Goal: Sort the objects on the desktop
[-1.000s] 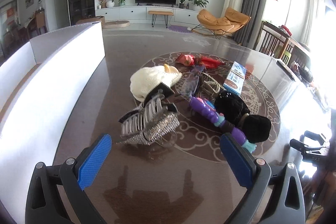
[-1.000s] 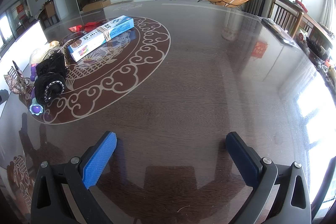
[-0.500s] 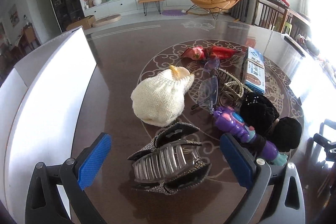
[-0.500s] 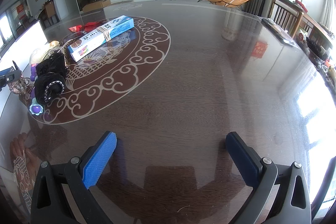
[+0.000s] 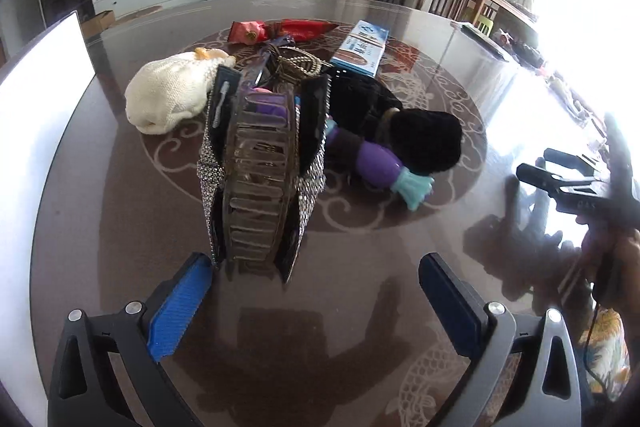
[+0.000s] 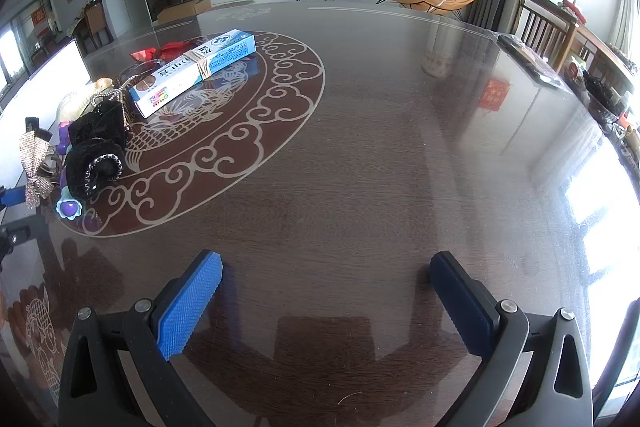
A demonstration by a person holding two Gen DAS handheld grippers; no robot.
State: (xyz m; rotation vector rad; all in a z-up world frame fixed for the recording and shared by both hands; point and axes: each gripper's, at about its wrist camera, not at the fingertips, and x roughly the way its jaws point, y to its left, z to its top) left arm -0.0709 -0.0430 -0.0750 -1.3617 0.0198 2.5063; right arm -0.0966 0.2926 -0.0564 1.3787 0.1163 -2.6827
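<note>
While both grippers are hovering over the dark table (image 6: 380, 155), this is how things are standing.

Left gripper (image 5: 316, 279): its jaws are gaping wide and holding nothing; the left blue pad (image 5: 180, 307) is sitting just beside the near end of the hair claw, and whether it is touching cannot be told.

Hair claw (image 5: 256, 171): a large rhinestone clip, lying end-on to the left camera, between the two fingers but beyond their tips, at the near edge of the pile.

Right gripper (image 6: 326, 291): its jaws are also spread wide, holding nothing and touching nothing, over bare table well apart from the pile.

Pile: the white knit hat (image 5: 168, 95) is lying left of the claw; the black scrunchies (image 5: 424, 139) and the purple toy (image 5: 380, 167) are lying right of it; the blue box (image 5: 362, 47) and the red wrapper (image 5: 280, 29) are lying behind.

White panel (image 5: 36, 95): standing along the table's left edge.

Person's hand (image 5: 616, 259): showing at the right edge of the left view, gripping the other tool.

Change on the left: half a second ago the claw was lying crosswise farther ahead of the fingers; now it is appearing lengthwise, larger and nearer the left pad, so the gripper is closing in.

Change on the right: the view is staying the same.
</note>
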